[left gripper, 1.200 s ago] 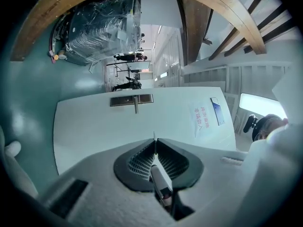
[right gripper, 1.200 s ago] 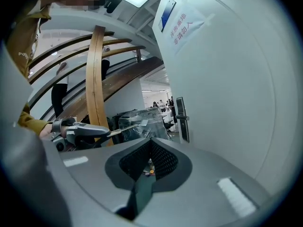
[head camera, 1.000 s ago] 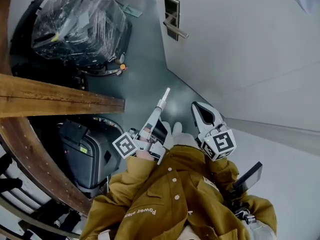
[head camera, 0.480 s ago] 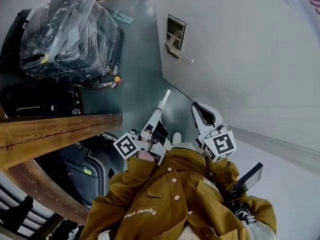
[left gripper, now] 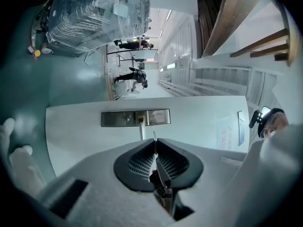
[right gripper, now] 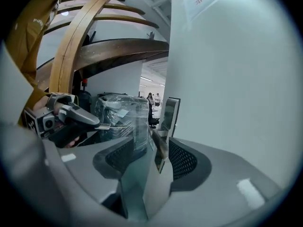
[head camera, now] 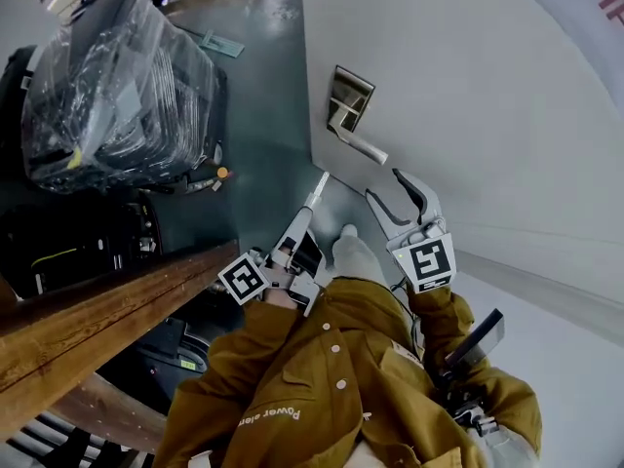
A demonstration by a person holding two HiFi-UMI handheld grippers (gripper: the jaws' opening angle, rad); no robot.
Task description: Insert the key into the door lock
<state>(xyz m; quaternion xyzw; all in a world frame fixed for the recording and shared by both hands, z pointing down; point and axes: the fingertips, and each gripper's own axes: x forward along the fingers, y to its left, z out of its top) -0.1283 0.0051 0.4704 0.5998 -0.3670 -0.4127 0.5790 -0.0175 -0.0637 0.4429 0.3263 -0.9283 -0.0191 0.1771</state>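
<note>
The white door [head camera: 487, 86] carries a dark metal lock plate [head camera: 349, 97] with a silver lever handle [head camera: 359, 146]. My left gripper [head camera: 318, 185] is shut on a thin key [left gripper: 154, 137], whose blade sticks out past the tips toward the lock plate [left gripper: 135, 118] and handle [left gripper: 141, 129], still short of them. My right gripper [head camera: 394, 193] is just below the lever's free end, its jaws opening wide and holding nothing. In the right gripper view the handle [right gripper: 160, 144] shows beyond the gap, under the lock plate [right gripper: 171, 111], with the left gripper [right gripper: 71, 115] off to the left.
A plastic-wrapped load [head camera: 117, 86] stands on the grey-green floor [head camera: 263, 76] left of the door. A wooden beam [head camera: 107, 310] crosses the lower left over dark cases [head camera: 78, 237]. People stand far down the hall [left gripper: 135, 74].
Both grippers have moved closer to the lock plate and handle. The right gripper's jaws, shut before, now stand apart. The left gripper keeps the key.
</note>
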